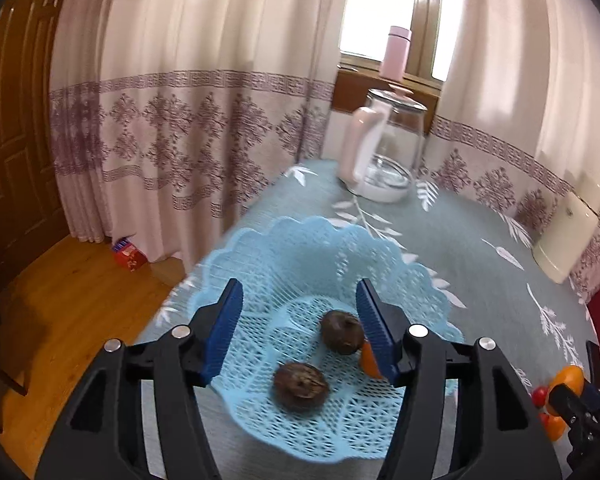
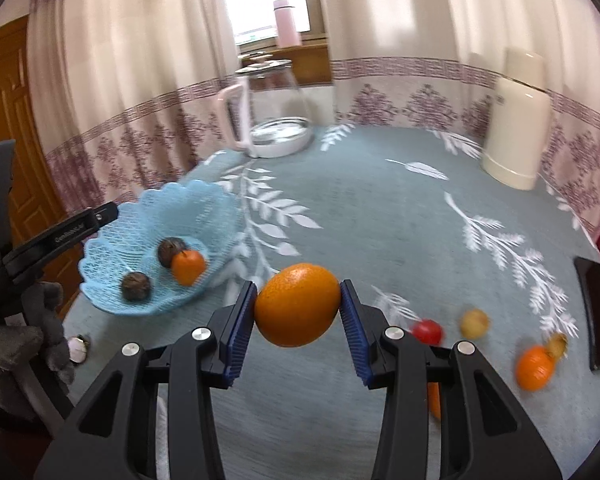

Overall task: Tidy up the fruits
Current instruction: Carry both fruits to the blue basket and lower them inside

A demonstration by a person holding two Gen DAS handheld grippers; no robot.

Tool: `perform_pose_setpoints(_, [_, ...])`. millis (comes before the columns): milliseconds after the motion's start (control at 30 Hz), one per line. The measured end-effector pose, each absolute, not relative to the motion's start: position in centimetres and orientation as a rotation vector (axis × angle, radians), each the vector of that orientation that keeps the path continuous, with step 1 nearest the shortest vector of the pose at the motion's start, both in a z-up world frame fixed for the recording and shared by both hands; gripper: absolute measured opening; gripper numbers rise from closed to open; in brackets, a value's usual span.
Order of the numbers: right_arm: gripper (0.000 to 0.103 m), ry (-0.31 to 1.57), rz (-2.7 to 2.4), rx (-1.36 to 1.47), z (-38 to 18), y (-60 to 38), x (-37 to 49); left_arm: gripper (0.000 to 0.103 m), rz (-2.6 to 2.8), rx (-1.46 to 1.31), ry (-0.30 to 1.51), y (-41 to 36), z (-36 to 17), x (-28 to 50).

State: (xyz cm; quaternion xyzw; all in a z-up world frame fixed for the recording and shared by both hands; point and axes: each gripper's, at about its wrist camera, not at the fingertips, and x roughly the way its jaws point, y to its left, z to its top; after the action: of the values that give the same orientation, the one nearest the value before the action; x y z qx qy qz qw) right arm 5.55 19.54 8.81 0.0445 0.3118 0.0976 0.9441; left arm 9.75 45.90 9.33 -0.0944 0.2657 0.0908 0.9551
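Note:
A light blue lattice basket (image 1: 300, 248) (image 2: 112, 292) sits at the table's left edge. In it lie two dark brown round fruits (image 1: 300, 387) (image 1: 342, 332) (image 2: 135, 286) (image 2: 168, 250) and a small orange fruit (image 2: 188, 267), half hidden behind a finger in the left wrist view. My left gripper (image 1: 300, 312) hovers open over the basket with nothing between its fingers. My right gripper (image 2: 298, 304) is shut on a large orange (image 2: 298, 304), held above the tablecloth to the right of the basket. On the cloth lie a red fruit (image 2: 427, 331), a yellow fruit (image 2: 475, 323) and another orange (image 2: 534, 366).
A glass kettle with a pink handle (image 1: 384, 152) (image 2: 266, 108) stands at the back of the table. A cream thermos (image 2: 514, 120) stands at the back right. A dark flat object (image 2: 596, 312) lies near the right edge. Curtains hang behind; wooden floor lies left.

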Motion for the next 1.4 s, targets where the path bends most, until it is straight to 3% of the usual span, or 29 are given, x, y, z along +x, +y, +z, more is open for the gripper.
perform_pose_setpoints(67, [0.043,0.631,0.228,0.086,9.1,20.8,6.0,0.079,0.213,-0.188,0.522,46.3,9.6,9.5])
perform_pose_setpoints(167, [0.043,0.626,0.272,0.078,9.5,22.8,6.6,0.084,0.225,-0.198,0.506,46.9,10.0,9.3])
perform_pose_setpoints(433, [0.043,0.644,0.370,0.071,9.7,27.4,8.1,0.088,0.242,-0.217,0.489,48.1,10.7,8.9])
perform_pose_setpoints(1400, [0.045,0.676,0.419,0.027,8.5,31.8,10.1,0.088,0.255,-0.237,0.462,48.8,11.4,8.4])
